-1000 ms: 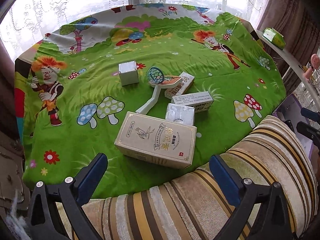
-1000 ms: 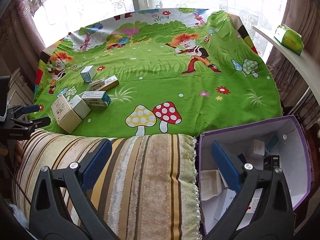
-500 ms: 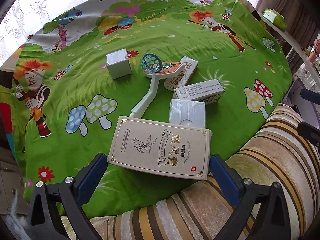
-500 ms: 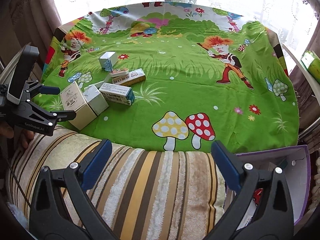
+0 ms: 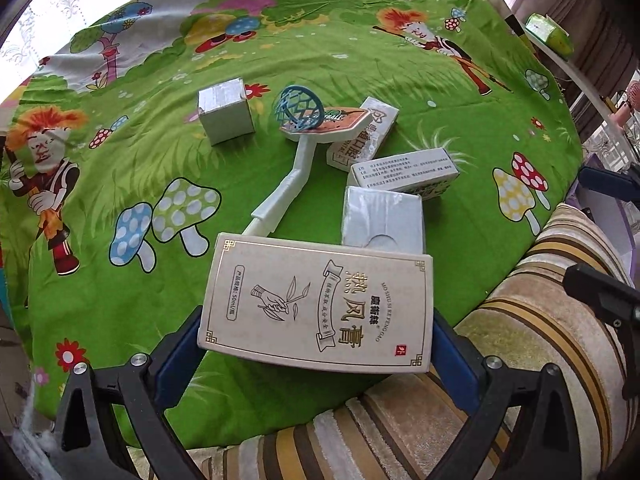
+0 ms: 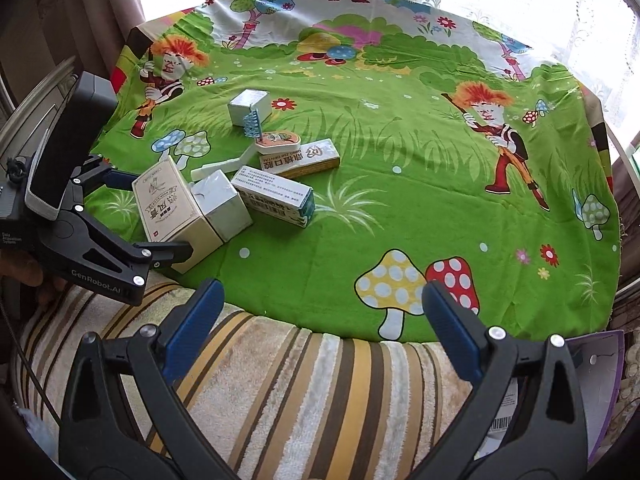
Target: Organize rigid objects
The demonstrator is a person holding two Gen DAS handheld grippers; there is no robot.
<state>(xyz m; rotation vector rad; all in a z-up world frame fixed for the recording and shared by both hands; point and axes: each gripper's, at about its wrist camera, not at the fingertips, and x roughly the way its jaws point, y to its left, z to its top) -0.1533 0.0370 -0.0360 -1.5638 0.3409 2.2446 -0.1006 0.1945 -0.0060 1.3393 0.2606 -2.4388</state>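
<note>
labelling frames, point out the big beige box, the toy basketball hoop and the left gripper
big beige box (image 5: 320, 304), left wrist view, printed top face
toy basketball hoop (image 5: 299, 109), left wrist view, blue net
left gripper (image 6: 150, 216), right wrist view, between fingertips

A bright green cloth (image 5: 120, 320) printed with cartoon figures with orange hair, spotted mushrooms in red, yellow, blue and pale green, and small flowers. On it, a cream box (image 5: 316, 304) with gold borders and dark lettering, plain white boxes (image 5: 226, 114), and a toy hoop (image 5: 299, 110) with a blue net, orange backboard, white pole. A cushion (image 6: 300, 392) striped brown, tan and cream.
</note>
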